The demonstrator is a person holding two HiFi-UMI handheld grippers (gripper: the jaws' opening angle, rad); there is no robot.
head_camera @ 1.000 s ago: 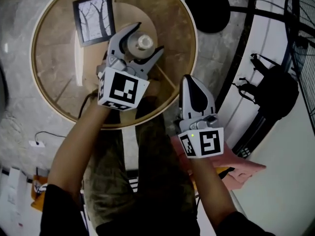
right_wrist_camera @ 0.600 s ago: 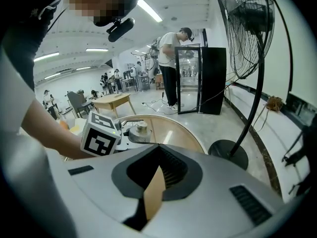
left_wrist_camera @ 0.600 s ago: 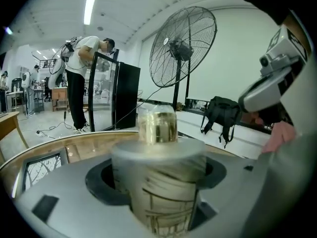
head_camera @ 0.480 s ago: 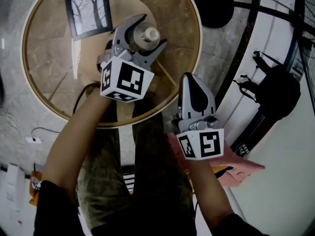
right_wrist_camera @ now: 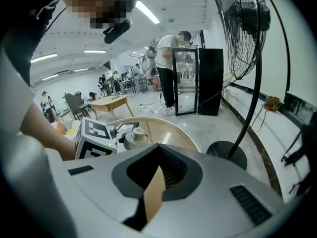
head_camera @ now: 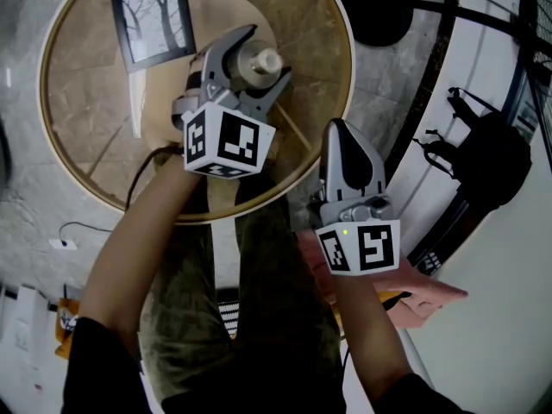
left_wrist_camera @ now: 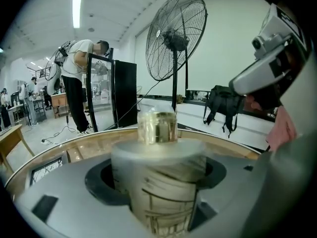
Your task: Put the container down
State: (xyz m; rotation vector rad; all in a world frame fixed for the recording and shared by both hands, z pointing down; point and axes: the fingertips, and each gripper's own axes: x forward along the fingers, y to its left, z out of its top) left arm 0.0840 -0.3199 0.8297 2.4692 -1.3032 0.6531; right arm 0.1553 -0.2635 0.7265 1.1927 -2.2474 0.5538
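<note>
Left gripper fingers clamped the container over the counter; right gripper fingers closed, empty. Early release could topple it.

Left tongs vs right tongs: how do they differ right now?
1. State: the left tongs are clamped on the container. The right tongs are shut tip to tip with nothing between them.
2. Spread: the left tongs stand wide around the container's body. The right tongs taper to a point.
3. Place: the left tongs are over the round table. The right tongs sit at its rim.

Shared: same grey two-jaw build, both pointing away from the person.
</note>
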